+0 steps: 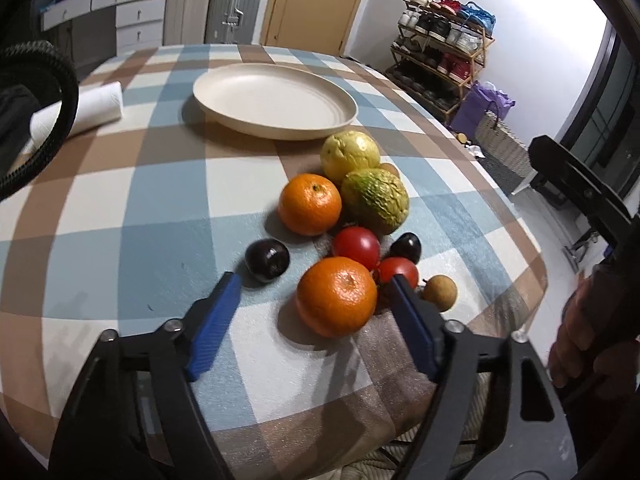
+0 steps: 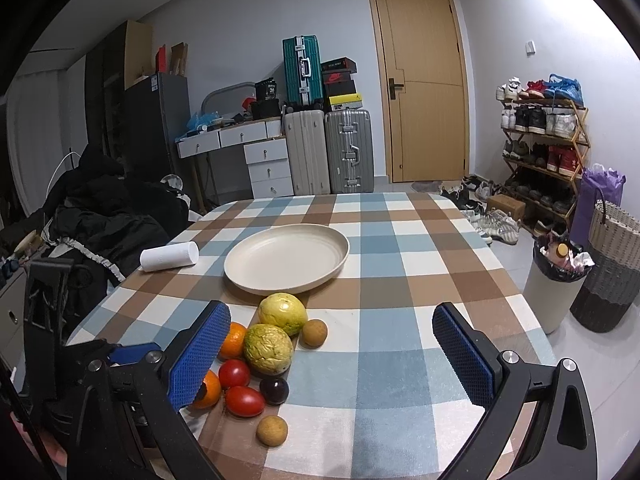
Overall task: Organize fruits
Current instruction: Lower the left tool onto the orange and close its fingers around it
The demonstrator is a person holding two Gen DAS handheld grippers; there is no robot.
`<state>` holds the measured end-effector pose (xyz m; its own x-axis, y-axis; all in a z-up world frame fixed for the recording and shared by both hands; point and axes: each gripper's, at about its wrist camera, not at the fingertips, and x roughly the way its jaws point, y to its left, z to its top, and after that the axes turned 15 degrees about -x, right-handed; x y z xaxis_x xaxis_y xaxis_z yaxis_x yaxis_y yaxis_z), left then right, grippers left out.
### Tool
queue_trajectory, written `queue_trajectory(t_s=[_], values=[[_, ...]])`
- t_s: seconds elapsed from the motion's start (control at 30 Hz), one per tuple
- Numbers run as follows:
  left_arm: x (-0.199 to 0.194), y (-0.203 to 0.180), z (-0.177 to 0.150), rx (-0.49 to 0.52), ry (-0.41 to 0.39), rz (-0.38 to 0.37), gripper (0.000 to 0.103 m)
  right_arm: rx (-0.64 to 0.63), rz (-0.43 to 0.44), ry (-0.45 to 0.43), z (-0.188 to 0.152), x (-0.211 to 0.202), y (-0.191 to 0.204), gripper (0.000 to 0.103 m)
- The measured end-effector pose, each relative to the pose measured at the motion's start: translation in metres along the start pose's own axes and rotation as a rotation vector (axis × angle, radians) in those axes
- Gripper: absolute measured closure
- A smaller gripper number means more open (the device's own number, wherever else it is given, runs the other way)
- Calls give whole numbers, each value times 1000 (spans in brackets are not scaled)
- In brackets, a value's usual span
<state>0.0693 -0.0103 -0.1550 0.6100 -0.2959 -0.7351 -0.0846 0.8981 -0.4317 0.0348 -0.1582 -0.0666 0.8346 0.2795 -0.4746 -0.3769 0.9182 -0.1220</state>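
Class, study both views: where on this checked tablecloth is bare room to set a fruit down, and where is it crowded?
Free: inside the round cream plate, and the cloth right of the fruit pile. Crowded: the cluster from the yellow wrinkled fruit to the near orange.

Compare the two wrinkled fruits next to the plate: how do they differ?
Colour: the pale yellow wrinkled fruit is yellow nearly all over; the green-and-yellow wrinkled fruit is mottled green with yellow patches.
Skin: the green-and-yellow one is more deeply creased; the yellow one is smoother, with shallow dimples.
Place: the yellow one lies nearer the round cream plate; the green-and-yellow one lies beside the farther round orange.
Shared: both are roundish, similar in size, and lie against each other on the checked tablecloth.
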Motion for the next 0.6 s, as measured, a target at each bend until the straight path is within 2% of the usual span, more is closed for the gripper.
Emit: queue_trajectory(t_s=[0.03, 0.1, 0.17, 0.2, 0.23, 0.6], values=[[2, 0, 0, -4, 10, -15, 40, 1, 0, 2, -1, 1, -1, 0], [2, 1, -3, -18, 18, -37, 44, 3, 1, 6, -2, 3, -2, 0], [1, 1, -2, -17, 14, -56, 53, 4, 2, 9, -2, 5, -2, 0], [0, 0, -2, -13, 12, -71, 63, 5, 2, 10, -3, 6, -3, 0], [0, -2, -2, -11, 13, -79, 64, 5, 3, 12, -3, 7, -3, 0], [-9, 4, -8, -21, 17, -118, 65, 1, 8, 17, -4, 7, 0, 0]])
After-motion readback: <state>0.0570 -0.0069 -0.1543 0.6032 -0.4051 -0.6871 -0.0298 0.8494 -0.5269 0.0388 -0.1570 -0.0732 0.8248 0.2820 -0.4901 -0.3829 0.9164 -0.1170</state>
